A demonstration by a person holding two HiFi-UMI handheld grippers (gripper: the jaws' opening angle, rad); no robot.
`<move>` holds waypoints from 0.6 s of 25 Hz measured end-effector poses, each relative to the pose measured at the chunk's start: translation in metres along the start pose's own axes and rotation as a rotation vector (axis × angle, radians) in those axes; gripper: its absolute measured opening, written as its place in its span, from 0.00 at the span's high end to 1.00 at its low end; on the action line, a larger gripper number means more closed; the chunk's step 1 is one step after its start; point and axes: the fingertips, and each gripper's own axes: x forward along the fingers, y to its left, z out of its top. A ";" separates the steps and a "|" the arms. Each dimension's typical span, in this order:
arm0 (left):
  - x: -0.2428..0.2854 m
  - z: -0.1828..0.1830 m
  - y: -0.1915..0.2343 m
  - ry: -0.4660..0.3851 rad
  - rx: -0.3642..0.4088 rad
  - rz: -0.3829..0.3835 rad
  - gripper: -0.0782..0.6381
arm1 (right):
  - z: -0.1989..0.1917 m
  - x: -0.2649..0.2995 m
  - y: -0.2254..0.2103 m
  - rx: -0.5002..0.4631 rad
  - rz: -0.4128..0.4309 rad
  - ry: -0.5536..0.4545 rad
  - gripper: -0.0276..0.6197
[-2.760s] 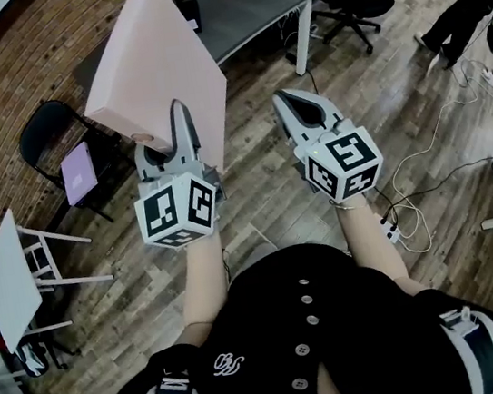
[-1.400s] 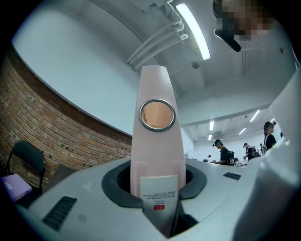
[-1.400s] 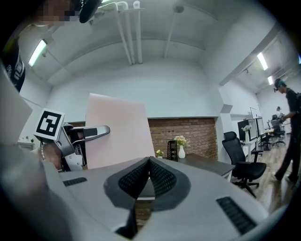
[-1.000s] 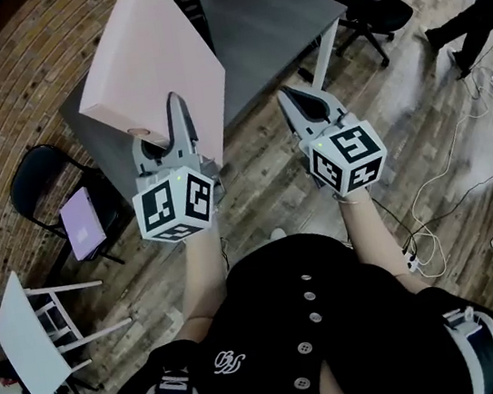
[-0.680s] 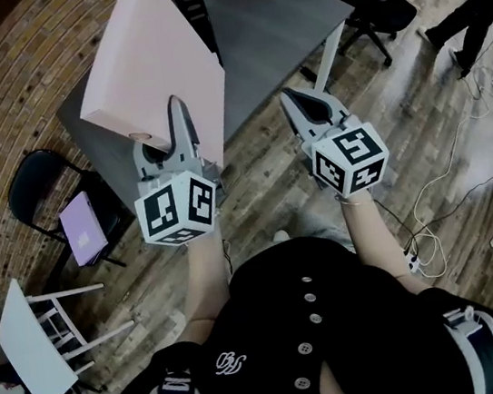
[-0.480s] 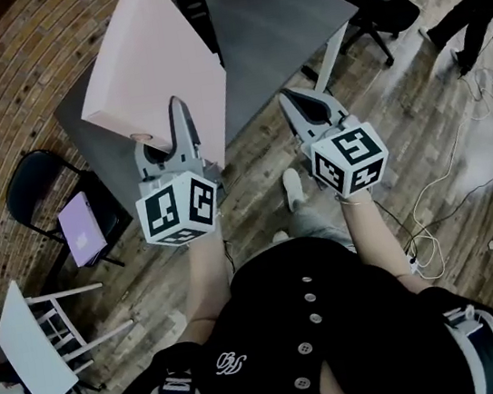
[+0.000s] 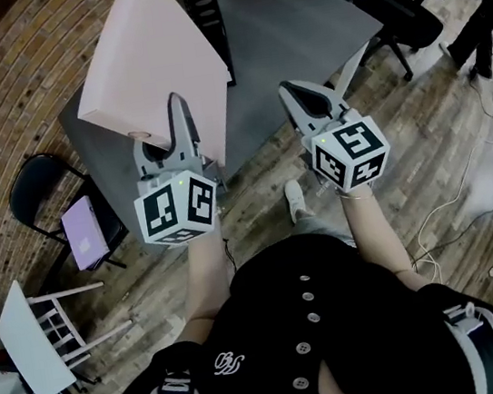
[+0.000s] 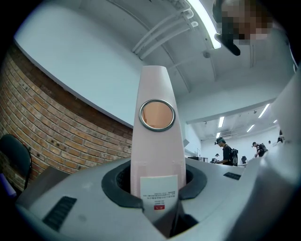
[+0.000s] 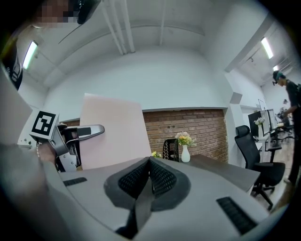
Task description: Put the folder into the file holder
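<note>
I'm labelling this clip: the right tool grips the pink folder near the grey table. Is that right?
No. The left tool, not the right, grips the pink folder near the grey table; the left gripper view shows its jaws closed on the folder's spine. The right tool is shut and empty.

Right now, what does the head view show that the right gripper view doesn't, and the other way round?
Only the head view: the person's black top, the wood floor, and a purple item on a black folding chair.

Only the right gripper view: the ceiling, and the right gripper with its pads closed together, nothing between them.

Both: the pink folder clamped in the left gripper, the grey table, the black file holder standing on it, and the brick wall.
</note>
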 end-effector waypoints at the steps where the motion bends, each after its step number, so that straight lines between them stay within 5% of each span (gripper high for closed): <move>1: 0.011 0.000 0.001 -0.007 0.004 0.008 0.70 | 0.004 0.008 -0.009 -0.002 0.006 -0.005 0.96; 15: 0.144 -0.001 0.004 -0.085 0.056 0.107 0.70 | 0.051 0.106 -0.122 -0.037 0.084 -0.060 0.96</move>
